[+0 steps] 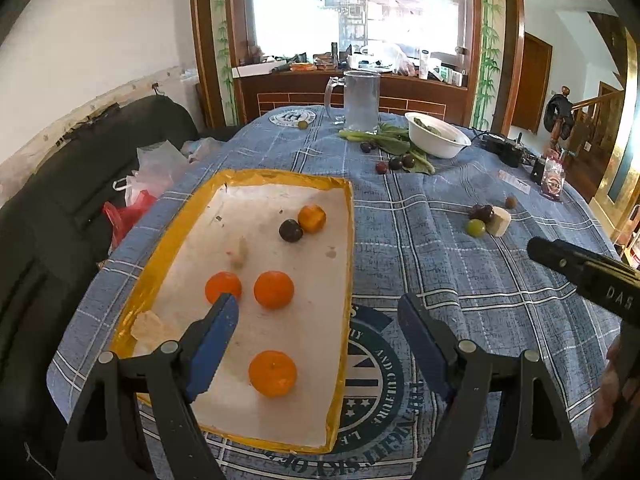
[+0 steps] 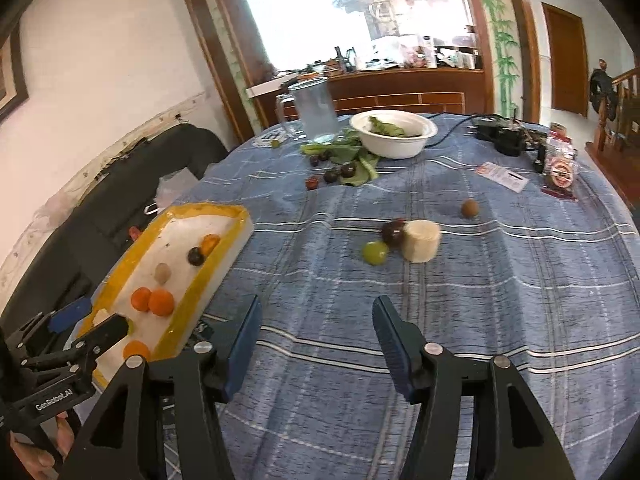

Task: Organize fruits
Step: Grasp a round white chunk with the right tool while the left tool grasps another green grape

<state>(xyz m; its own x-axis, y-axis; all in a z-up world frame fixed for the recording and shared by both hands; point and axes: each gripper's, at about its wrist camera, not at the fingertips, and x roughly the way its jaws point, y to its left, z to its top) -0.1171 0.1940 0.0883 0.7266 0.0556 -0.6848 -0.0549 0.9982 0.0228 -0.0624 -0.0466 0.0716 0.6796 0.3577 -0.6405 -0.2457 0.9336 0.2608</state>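
A white tray with a yellow rim (image 1: pixel 347 240) lies on the blue checked tablecloth. It holds three oranges (image 1: pixel 274 295), a dark plum (image 1: pixel 291 231) and an orange piece (image 1: pixel 312 219). My left gripper (image 1: pixel 318 308) hovers open over the tray's near right part, with nothing gripped. My right gripper (image 2: pixel 317 306) stands open and empty above bare cloth. Ahead of it lie a green fruit (image 2: pixel 375 253), a dark fruit (image 2: pixel 394 233), a pale cut chunk (image 2: pixel 421 240) and a small brown fruit (image 2: pixel 470 208).
At the far side stand a glass mug (image 1: pixel 358 100) and a white bowl (image 1: pixel 438 136) with greens. Several dark fruits (image 1: pixel 396 163) lie by the leaves. Cables, a black device (image 2: pixel 502 138) and a packet (image 2: pixel 560 176) sit far right. A black sofa (image 1: pixel 60 208) borders the left.
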